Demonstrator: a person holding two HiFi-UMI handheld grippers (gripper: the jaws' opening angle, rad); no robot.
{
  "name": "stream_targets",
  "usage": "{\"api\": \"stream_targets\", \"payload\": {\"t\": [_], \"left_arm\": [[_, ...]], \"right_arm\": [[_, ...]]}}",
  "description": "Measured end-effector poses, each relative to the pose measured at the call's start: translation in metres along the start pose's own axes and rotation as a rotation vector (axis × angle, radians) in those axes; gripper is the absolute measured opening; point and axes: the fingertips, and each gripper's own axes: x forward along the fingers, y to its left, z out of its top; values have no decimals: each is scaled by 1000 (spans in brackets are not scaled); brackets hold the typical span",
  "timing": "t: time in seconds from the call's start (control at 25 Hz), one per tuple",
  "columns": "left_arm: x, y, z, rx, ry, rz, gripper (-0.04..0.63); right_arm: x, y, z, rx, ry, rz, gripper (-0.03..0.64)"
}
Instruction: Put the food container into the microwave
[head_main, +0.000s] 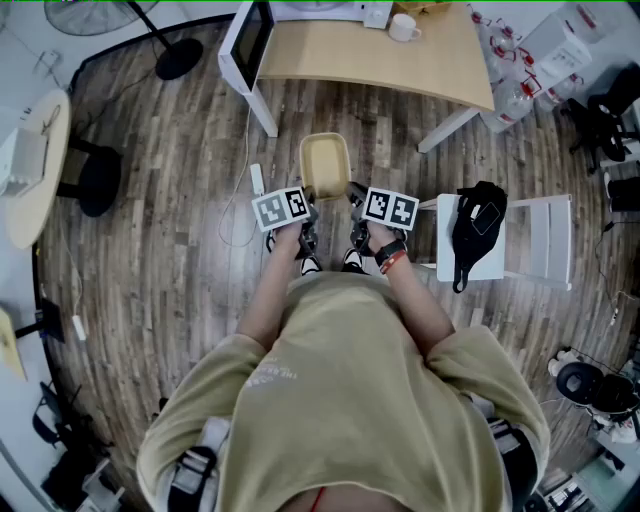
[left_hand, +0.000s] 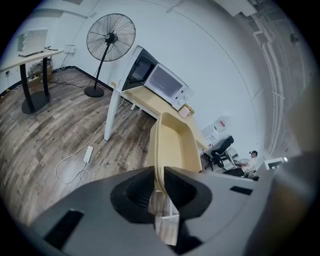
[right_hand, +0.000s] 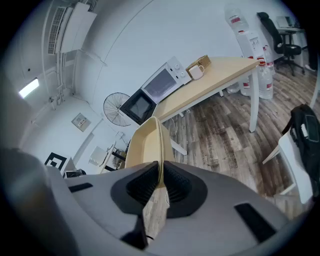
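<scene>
Step in hand, as I read it: carry to the white microwave oven (left_hand: 165, 82), its dark-windowed door (left_hand: 139, 70) open, at the left end of the light wooden table (head_main: 400, 65). The beige oblong plastic food container (head_main: 325, 165) is in the air ahead of you, over the floor, well short of the table. The left gripper (left_hand: 159, 187) is clamped on its left rim and the right gripper (right_hand: 160, 182) on its right rim. Hold both tight and level, and feed it in past the door.

Around you:
- The white chair (head_main: 540, 240) on your right carries a black bag (head_main: 476, 228); both are off your line.
- The black pedestal fan (left_hand: 111, 38) is far left.
- The white power strip (head_main: 257, 178) and its cable lie on the floor just left of the container, a trip risk.
- The white mug (head_main: 404, 27) on the table is clear of the oven.
</scene>
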Motion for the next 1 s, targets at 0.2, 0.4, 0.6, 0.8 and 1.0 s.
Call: {"api": "stream_targets", "payload": {"t": [0.2,0.4,0.6,0.8,1.0], "left_arm": [[3,6,3,-2,5,-24,57],[1,8,7,9,11,-40,58],[-7,23,8,17,23,-63,60],[-13,41,14,1,25,-97,60],[-7,57,10,-8,47,-107,60]], "right_arm": [[7,1,1,-9,-11,-8,54],[10,6,3,-10,-29,-21,54],[19,17,-6,-3,-43,-41,55],[26,27,-23,16,-74,-55,55],[38,24,-34,45,-64,-65,57]]}}
